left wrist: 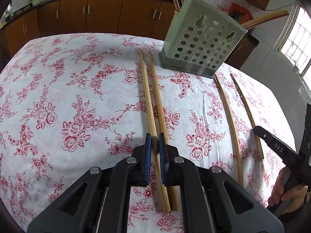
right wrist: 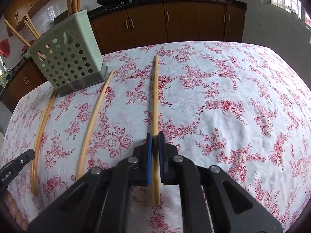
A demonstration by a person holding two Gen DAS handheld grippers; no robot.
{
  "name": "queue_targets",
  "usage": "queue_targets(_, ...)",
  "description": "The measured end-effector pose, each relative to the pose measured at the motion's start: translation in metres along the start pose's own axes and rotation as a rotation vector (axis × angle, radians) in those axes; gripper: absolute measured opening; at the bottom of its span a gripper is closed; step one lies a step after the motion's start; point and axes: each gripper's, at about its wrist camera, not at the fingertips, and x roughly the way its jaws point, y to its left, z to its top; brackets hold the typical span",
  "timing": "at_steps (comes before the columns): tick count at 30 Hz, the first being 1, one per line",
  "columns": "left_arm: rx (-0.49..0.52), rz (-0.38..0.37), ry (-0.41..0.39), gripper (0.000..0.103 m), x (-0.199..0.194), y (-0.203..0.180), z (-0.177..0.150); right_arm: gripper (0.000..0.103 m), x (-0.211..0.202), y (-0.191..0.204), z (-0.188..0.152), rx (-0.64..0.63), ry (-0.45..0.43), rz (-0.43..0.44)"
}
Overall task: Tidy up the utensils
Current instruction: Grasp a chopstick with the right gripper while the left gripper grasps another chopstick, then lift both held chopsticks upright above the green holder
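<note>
A pale green perforated utensil holder (left wrist: 200,38) stands at the table's far side with several chopsticks sticking out of it; it also shows in the right wrist view (right wrist: 68,54). Several wooden chopsticks lie on the flowered cloth. My left gripper (left wrist: 155,141) is shut on one chopstick (left wrist: 148,104) of a close pair; the second one (left wrist: 158,97) lies beside it. My right gripper (right wrist: 155,141) is shut on a single chopstick (right wrist: 155,97), whose far end looks lifted off the cloth. Another chopstick (right wrist: 95,116) lies left of it.
The table carries a white cloth with red flowers (left wrist: 68,97). Two curved-looking chopsticks (left wrist: 229,112) lie right of the left gripper. Brown kitchen cabinets (right wrist: 175,19) stand behind the table. The other gripper shows at each frame's edge (left wrist: 276,145).
</note>
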Motion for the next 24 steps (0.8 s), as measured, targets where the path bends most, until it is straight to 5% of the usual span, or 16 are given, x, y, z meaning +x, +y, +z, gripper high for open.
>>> queue_targets(7,-0.086,0.127,-0.040,0.008,-0.003,0.051,0.023,0.008,-0.001,0.005,-0.005,-0.037,-0.009,0.024)
queue_targets(24,-0.034,0.114,-0.076,0.009,-0.007,0.059,0.017,0.008,-0.001,0.005,-0.006,-0.045,-0.012,0.019)
